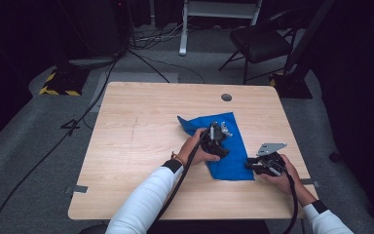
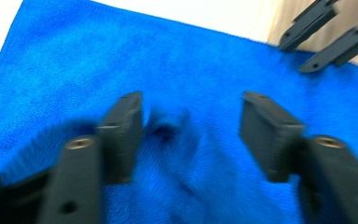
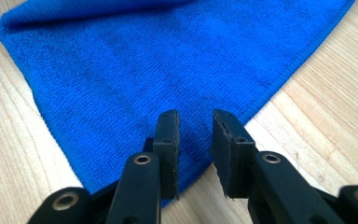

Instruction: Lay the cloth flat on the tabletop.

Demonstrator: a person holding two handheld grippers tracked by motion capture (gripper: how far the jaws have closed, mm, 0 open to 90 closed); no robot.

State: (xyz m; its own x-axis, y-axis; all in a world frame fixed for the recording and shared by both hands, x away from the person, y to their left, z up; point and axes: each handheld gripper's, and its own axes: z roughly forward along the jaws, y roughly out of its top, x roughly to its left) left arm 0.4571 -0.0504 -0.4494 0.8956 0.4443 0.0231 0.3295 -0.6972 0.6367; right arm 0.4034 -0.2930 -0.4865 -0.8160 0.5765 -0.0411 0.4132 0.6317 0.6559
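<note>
A blue microfibre cloth (image 1: 233,163) lies flat on the wooden table (image 1: 136,141), right of centre. My left gripper (image 1: 222,132) hovers over the cloth's middle, its jaws wide open. In the left gripper view a small pucker of cloth (image 2: 191,60) sits between the left gripper (image 2: 191,126) jaws. My right gripper (image 1: 249,165) is at the cloth's near right edge. In the right gripper view the right gripper (image 3: 196,140) jaws stand a narrow gap apart just over the cloth (image 3: 144,60) hem, with nothing clamped. The right gripper (image 2: 326,37) also appears far off in the left gripper view.
A round cable hole (image 1: 226,97) sits near the table's far edge. A black chair (image 1: 260,41) and a white frame (image 1: 214,14) stand on the floor beyond the table. Cables run across the floor (image 1: 53,146) at the left. Bare wood lies left of the cloth.
</note>
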